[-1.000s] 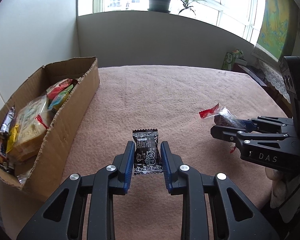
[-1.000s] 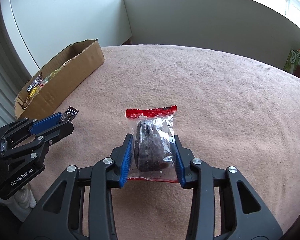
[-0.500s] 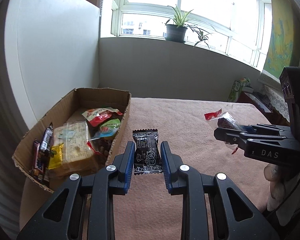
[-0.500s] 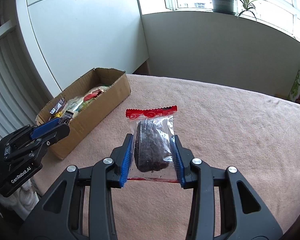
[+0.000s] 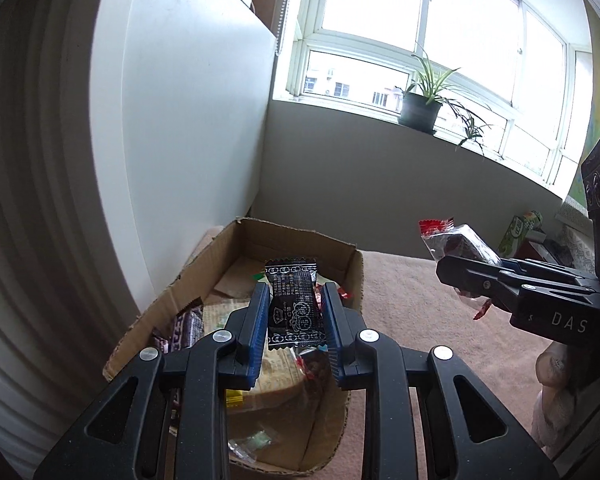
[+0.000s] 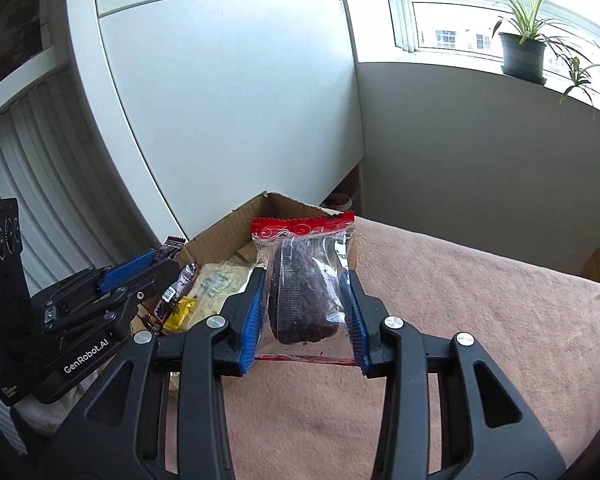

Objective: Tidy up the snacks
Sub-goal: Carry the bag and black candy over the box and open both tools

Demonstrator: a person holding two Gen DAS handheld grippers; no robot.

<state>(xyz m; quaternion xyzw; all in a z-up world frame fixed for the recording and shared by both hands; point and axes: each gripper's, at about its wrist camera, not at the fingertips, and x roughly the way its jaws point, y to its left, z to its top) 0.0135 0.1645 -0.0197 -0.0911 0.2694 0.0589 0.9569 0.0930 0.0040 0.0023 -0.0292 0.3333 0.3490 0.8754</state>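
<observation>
Your left gripper (image 5: 294, 312) is clamped on a small black snack packet (image 5: 294, 306), its blue pads pressing the packet's two long sides so it stands upright between them, printed face toward the camera. You hold that gripper tilted downward, above the cardboard box (image 5: 352, 276), with the packet over the box's open top, near its middle. Below it the box already holds other snacks: a pale flat packet (image 5: 278, 376), a dark bar (image 5: 184, 330) along the left wall and a yellow wrapper (image 5: 234, 396). Your right gripper (image 6: 306, 304) is closed to a wider gap on a clear bag with a red top seal (image 6: 306, 280) and a dark brown cake inside; its pads grip the bag's sides and the bag stands upright. That gripper also points downward, off the surface, just right of the box's right wall, over the left edge of the pink cloth-covered table (image 6: 480, 320). Part of your right hand (image 5: 552, 368) shows under it in the left wrist view.
</observation>
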